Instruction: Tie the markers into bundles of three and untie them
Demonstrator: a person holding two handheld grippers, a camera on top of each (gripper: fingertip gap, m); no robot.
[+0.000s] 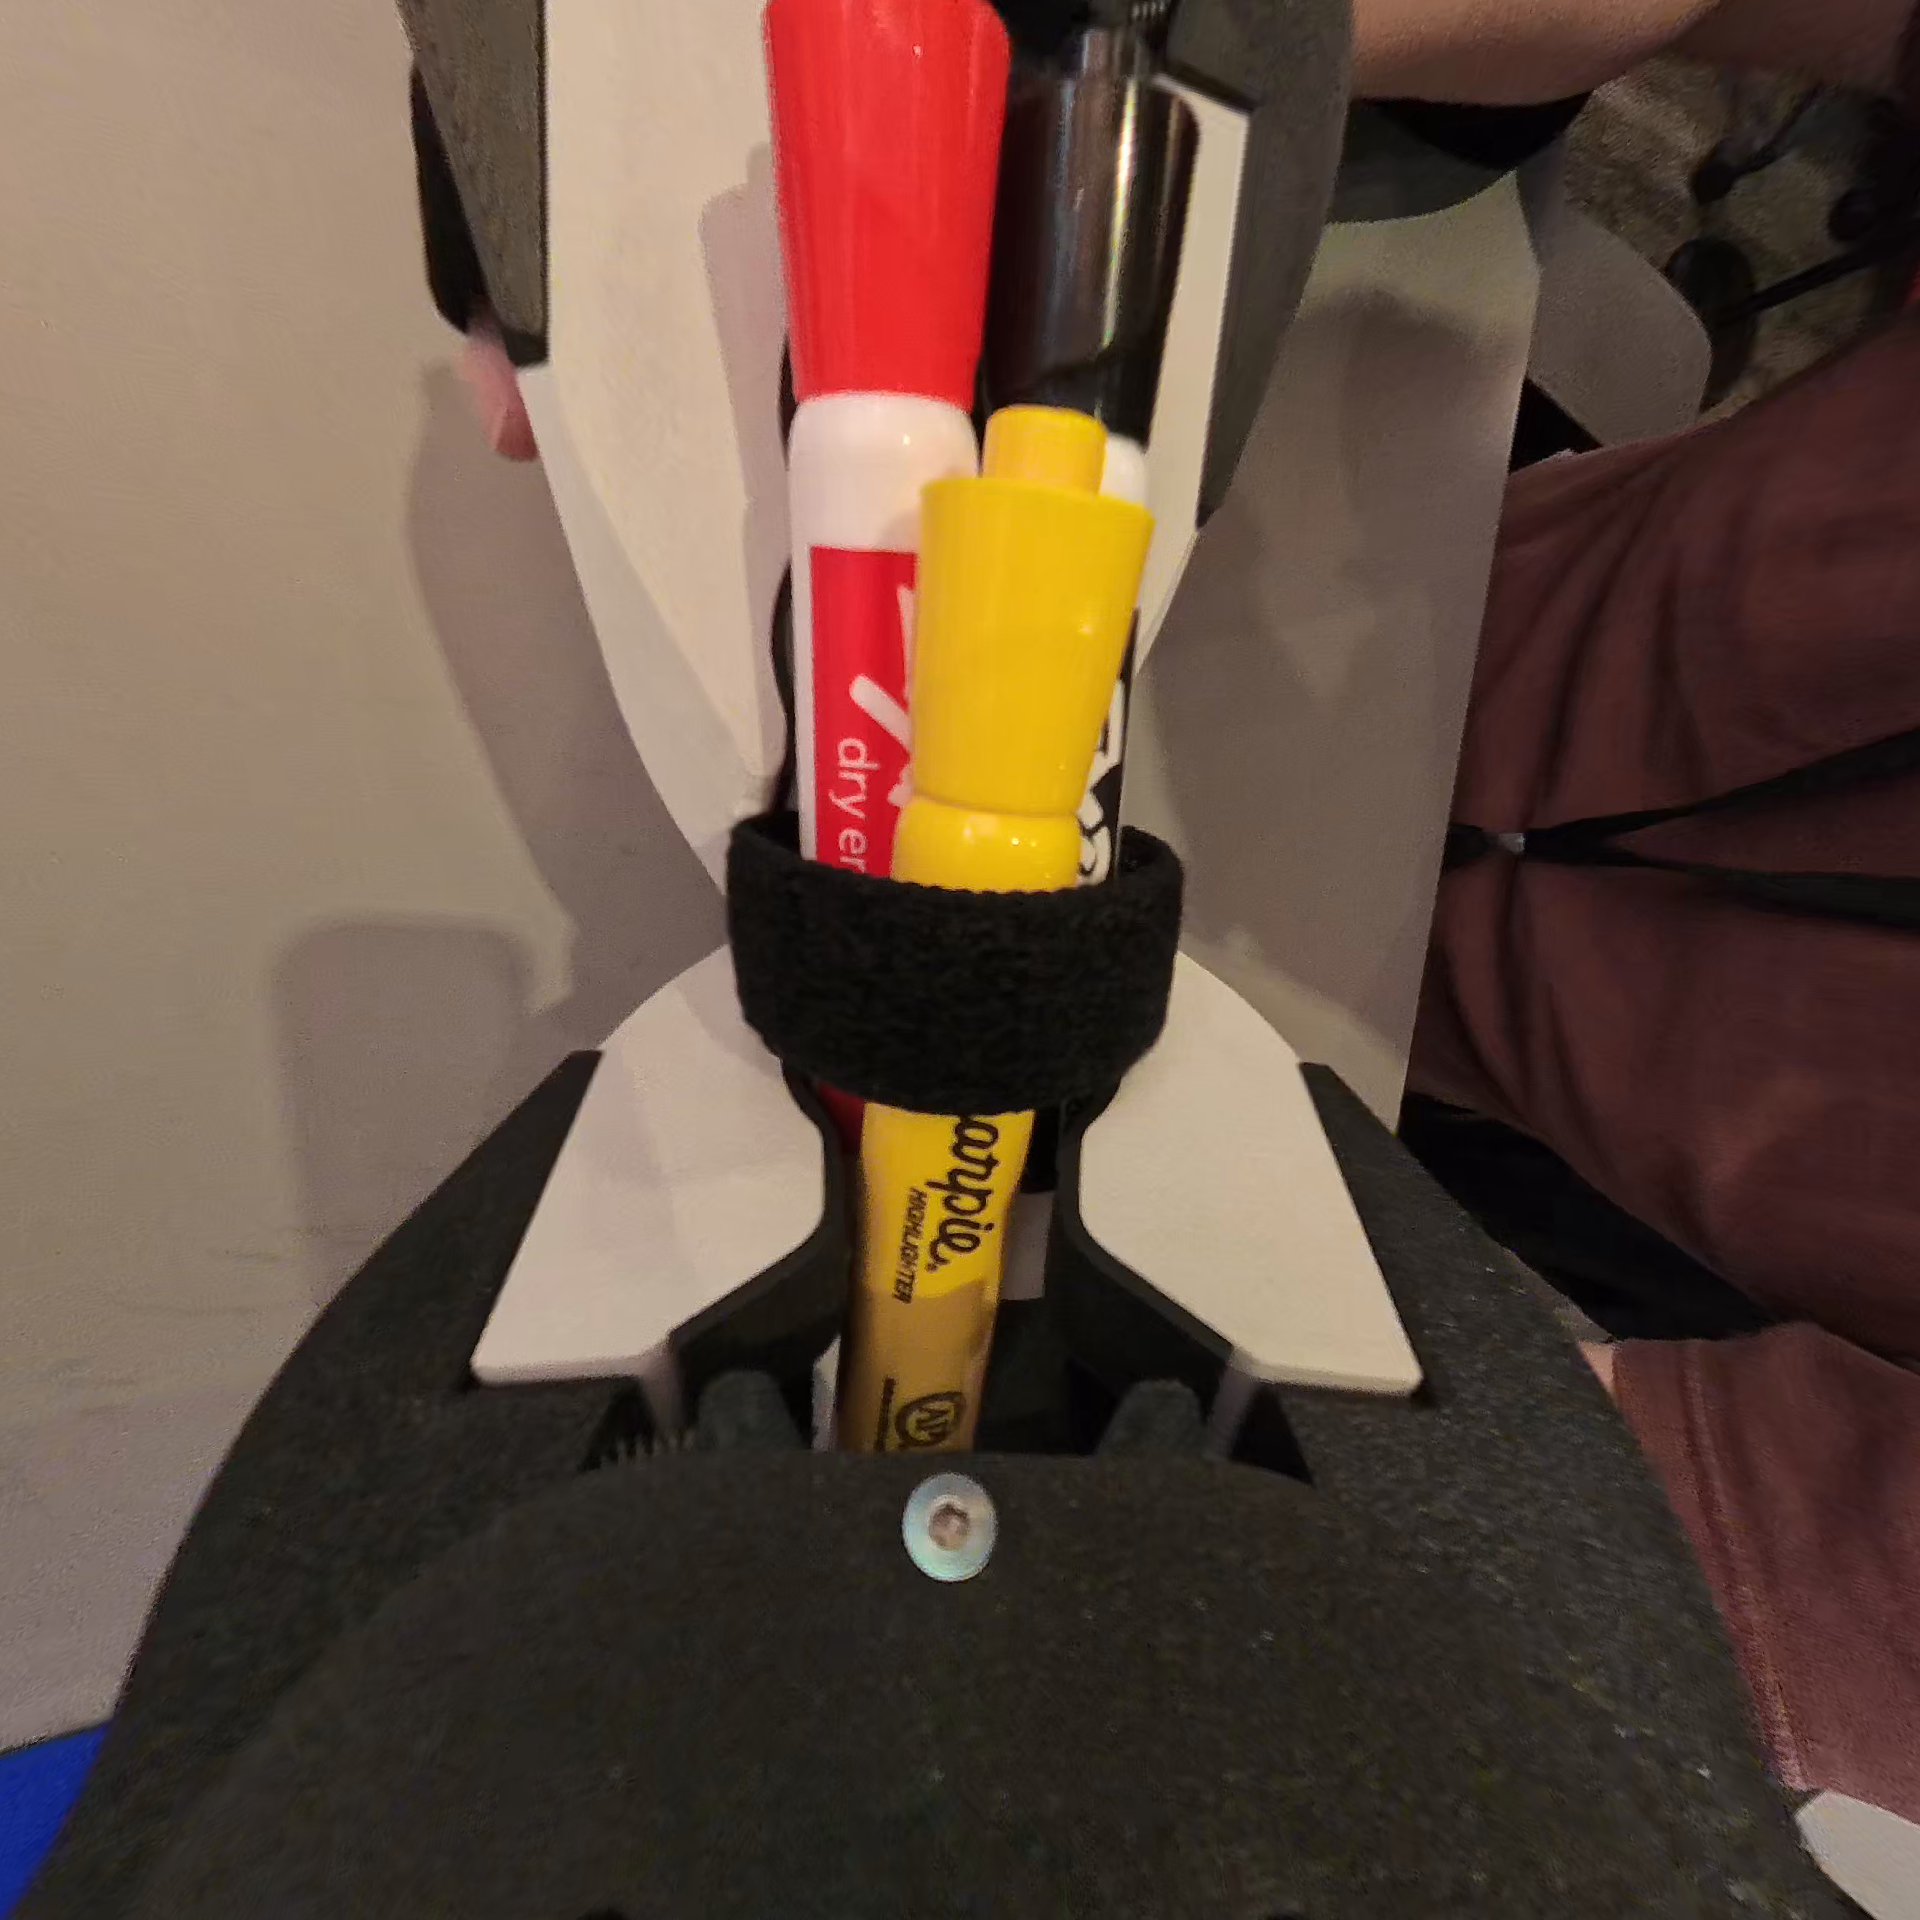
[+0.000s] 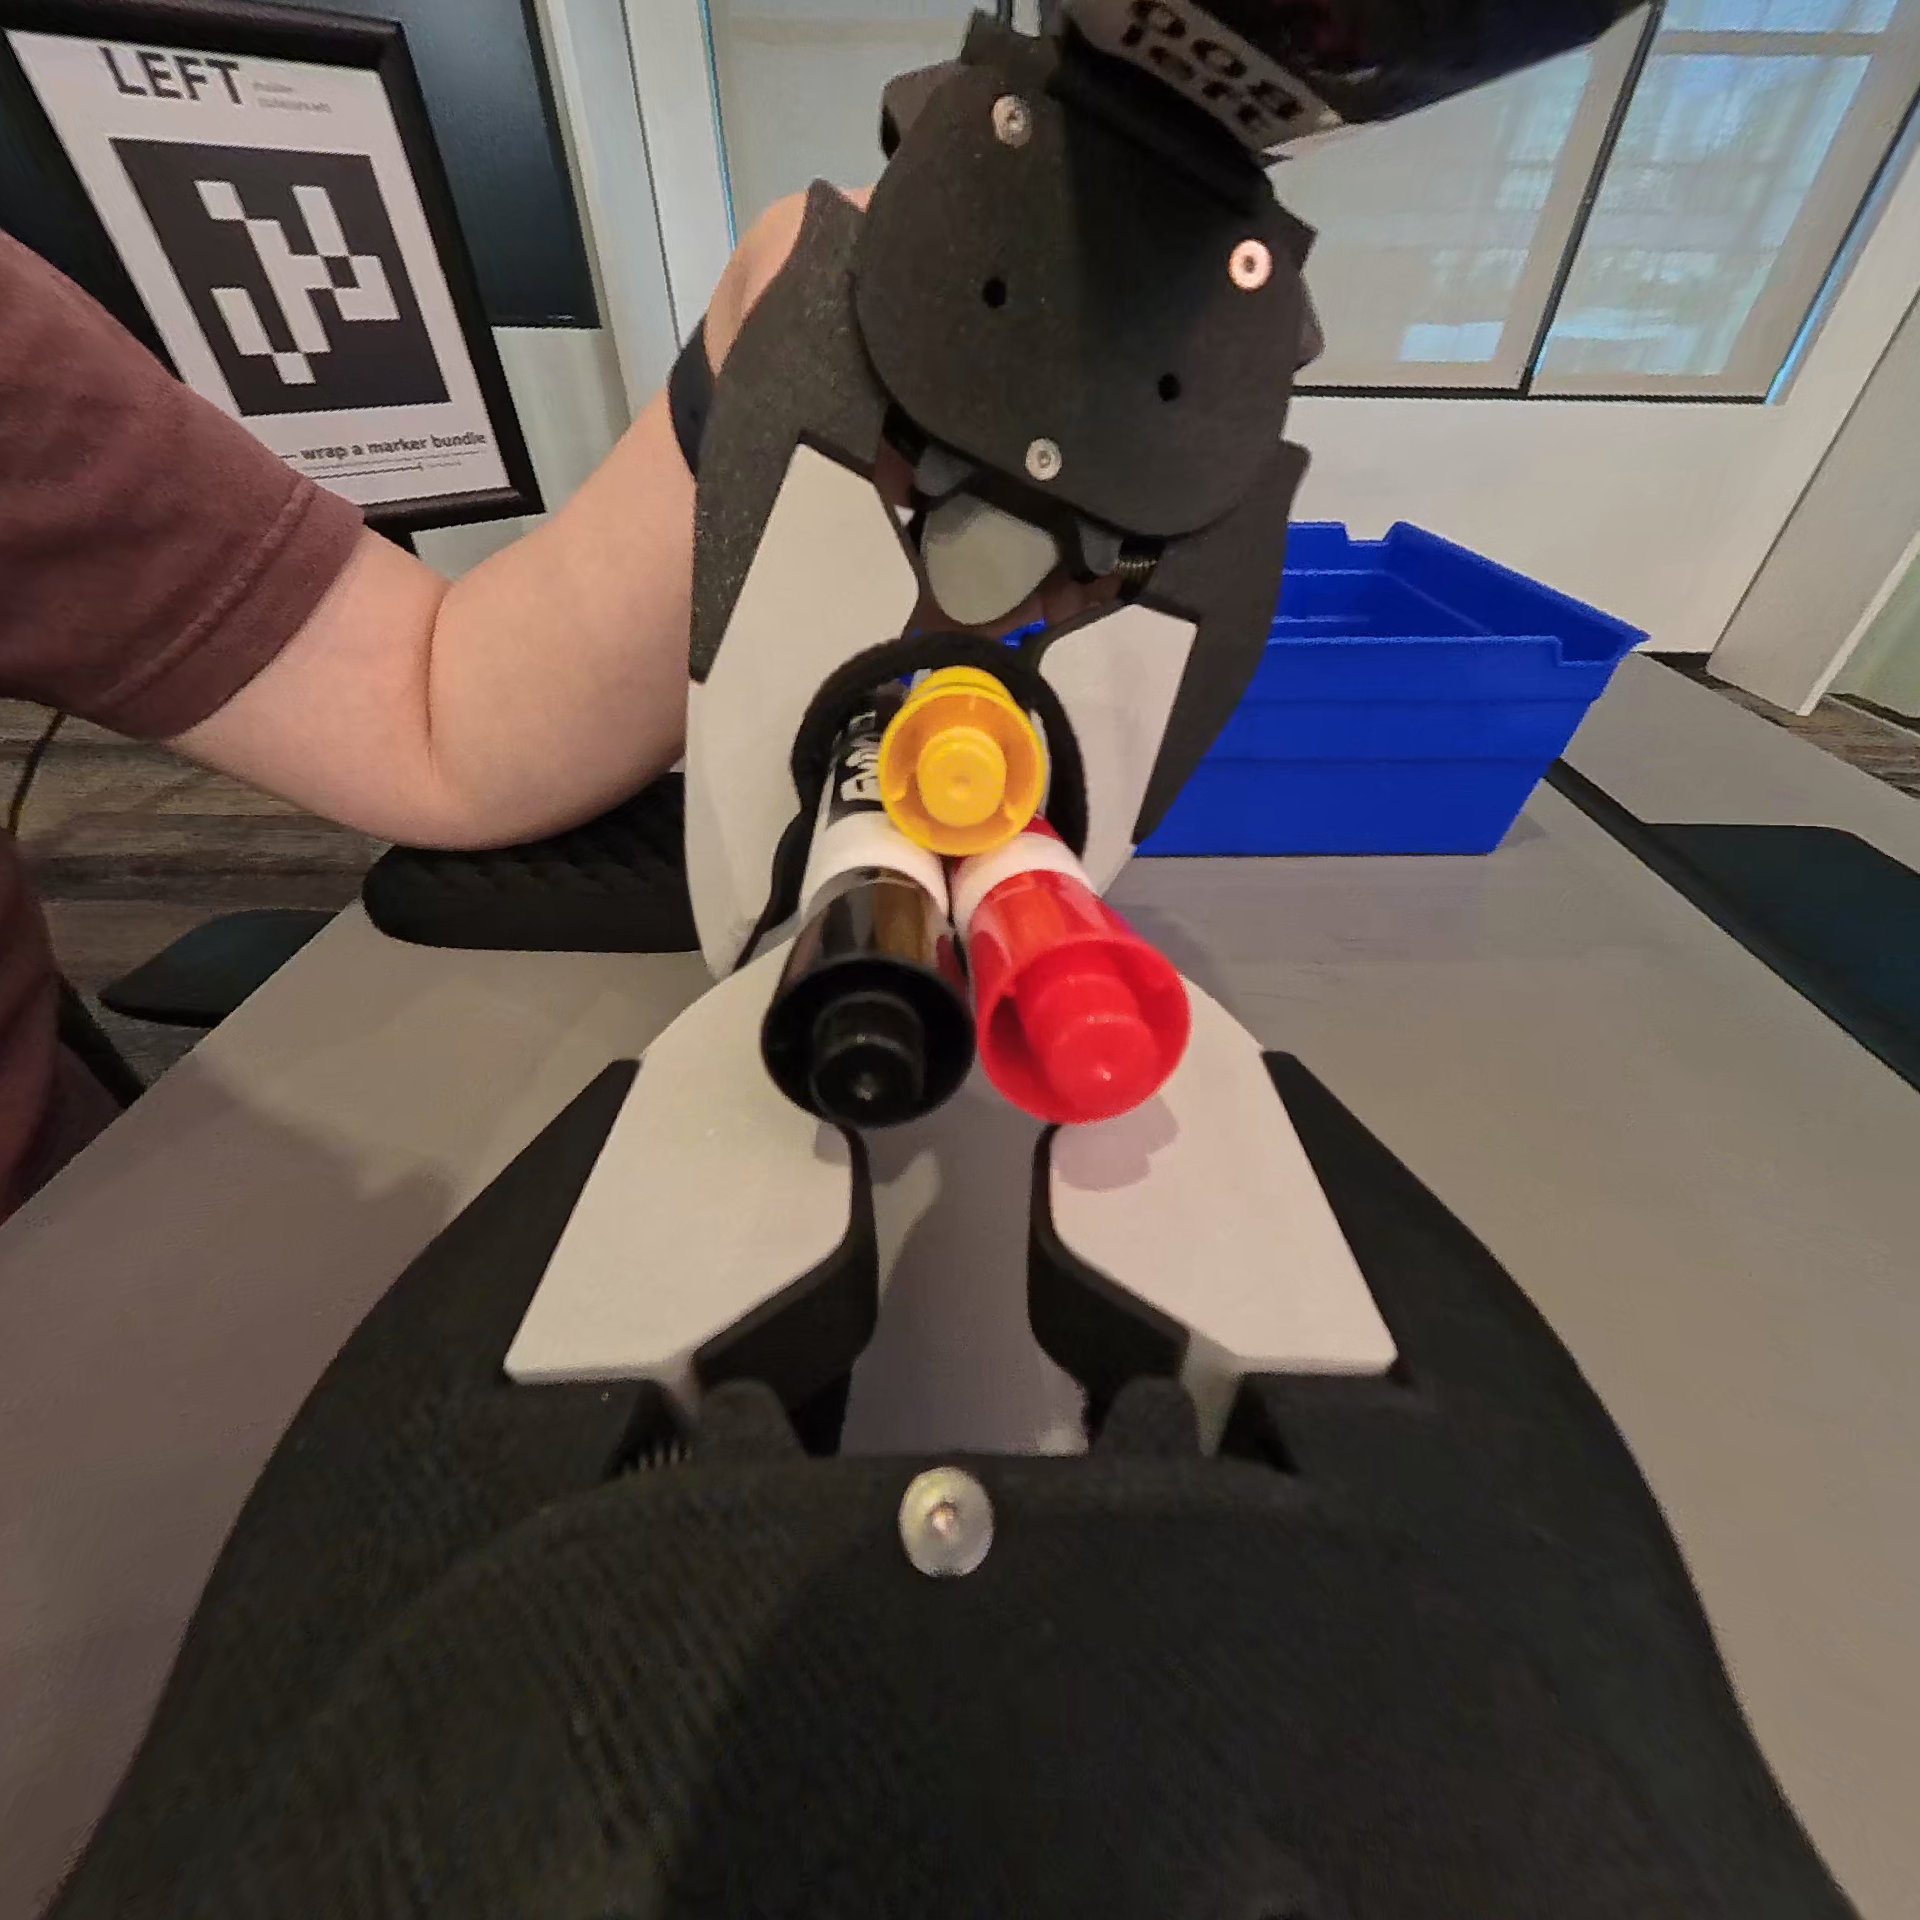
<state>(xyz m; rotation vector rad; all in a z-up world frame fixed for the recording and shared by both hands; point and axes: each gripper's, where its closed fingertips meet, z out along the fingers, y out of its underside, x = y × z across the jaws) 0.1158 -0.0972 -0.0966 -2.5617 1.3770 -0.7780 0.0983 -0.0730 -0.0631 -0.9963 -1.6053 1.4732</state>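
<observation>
Gripper on the left (image 1: 951,1101) is clamped around a bundle of three markers, its white fingers (image 1: 665,1174) pressing the barrels just below a black fabric strap (image 1: 951,982) that wraps all three. Nearest that camera lies a yellow highlighter (image 1: 997,821) with dark printed lettering along its barrel; behind it sit a red-capped marker (image 1: 883,312) with a red and white printed label and a black-capped marker (image 1: 1081,239), mostly hidden.

From the right wrist view the bundle points cap-first at the lens: the yellow highlighter (image 2: 961,764) on top, the black marker (image 2: 868,1023) lower left, the red marker (image 2: 1081,1013) lower right, all touching. The right gripper (image 2: 951,1132) stands open, its fingertips (image 2: 727,1101) on either side of the black and red caps; whether they touch is unclear. The left gripper (image 2: 925,821) holds the far end of the bundle above a grey table (image 2: 1558,1143).

A blue plastic bin (image 2: 1434,707) sits on the table behind. A framed sign (image 2: 270,270) with a black-and-white square code and printed words stands at the back left. A person's bare forearm (image 2: 499,686) and maroon sleeve (image 2: 135,520) reach in from the left.
</observation>
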